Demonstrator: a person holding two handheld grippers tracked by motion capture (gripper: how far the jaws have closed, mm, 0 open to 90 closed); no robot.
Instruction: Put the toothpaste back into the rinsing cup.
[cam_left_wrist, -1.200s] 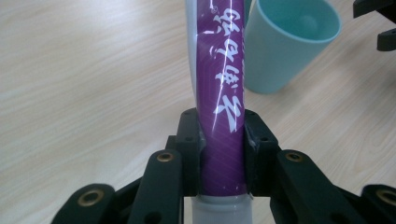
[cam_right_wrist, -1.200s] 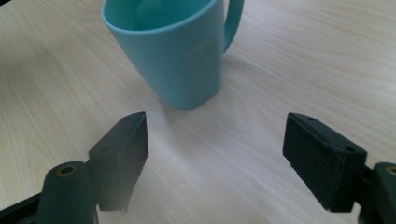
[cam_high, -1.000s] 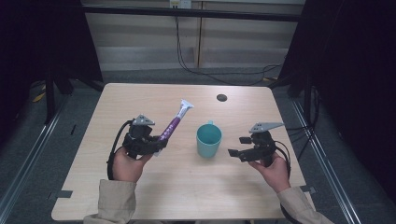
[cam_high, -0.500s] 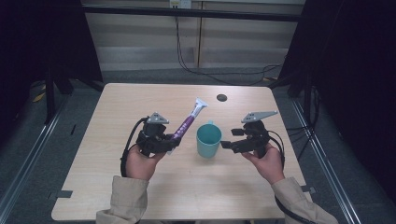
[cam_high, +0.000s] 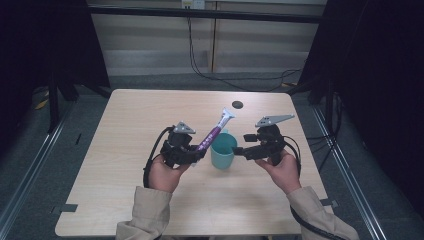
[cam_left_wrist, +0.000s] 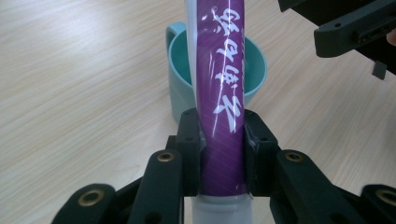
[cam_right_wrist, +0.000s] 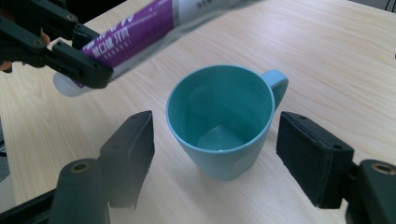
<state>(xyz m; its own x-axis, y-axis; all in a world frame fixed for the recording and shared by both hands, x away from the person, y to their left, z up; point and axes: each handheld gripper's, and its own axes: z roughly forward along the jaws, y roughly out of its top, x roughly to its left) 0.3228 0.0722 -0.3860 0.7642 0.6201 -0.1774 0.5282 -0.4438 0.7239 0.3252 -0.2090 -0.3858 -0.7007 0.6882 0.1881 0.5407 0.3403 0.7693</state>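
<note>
Bench: pale wood, rounded corners. A small dark disc lies near the far edge, right of middle.

Left gripper: held over the bench's middle, nearer the near edge than the far. Jaws closed tight on the lower end of a tube, one pad on each flat side, as the left gripper view shows. White cap end sits below the jaws, toward the hand.

Right gripper: right of the middle, level with the left one. Jaws wide apart and holding nothing. In the right gripper view they stand on either side of the mug, clear of its wall.

Tube: purple with white lettering, white crimped end. It slants up and away from the left gripper toward the far right, passing above the mug's rim; the crimped end points toward the disc.

Mug: teal, upright on the bench between the two grippers, inside bare. Handle faces the far edge. It stands near the middle, closer to the near edge.
</note>
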